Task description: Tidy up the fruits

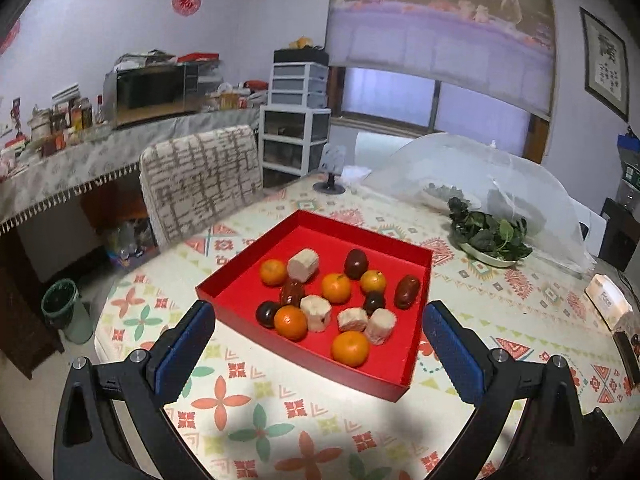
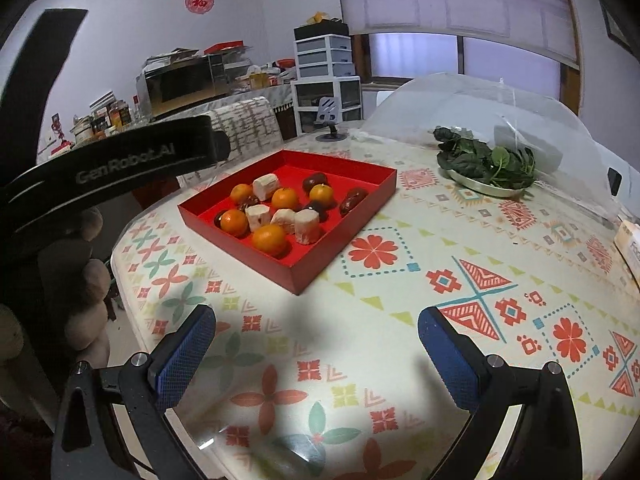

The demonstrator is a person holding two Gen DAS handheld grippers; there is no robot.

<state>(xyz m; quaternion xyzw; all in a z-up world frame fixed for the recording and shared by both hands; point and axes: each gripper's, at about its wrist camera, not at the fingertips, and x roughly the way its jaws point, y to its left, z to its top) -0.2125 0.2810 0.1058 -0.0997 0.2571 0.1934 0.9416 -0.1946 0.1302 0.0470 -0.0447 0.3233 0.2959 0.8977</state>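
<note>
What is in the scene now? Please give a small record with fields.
container: red tray on patterned tablecloth
oranges: five, e.g. nearest one
dark fruits: five, e.g.
pale chunks: four, e.g.
arrangement: all mixed in the tray
left tool: open, holds nothing
right tool: open, holds nothing
beside tray: dish of greens

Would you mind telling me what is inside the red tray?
The red tray holds five oranges, four pale cut chunks and several dark red fruits, all mixed. Where pieces touch, anything underneath or behind them is hidden.
</note>
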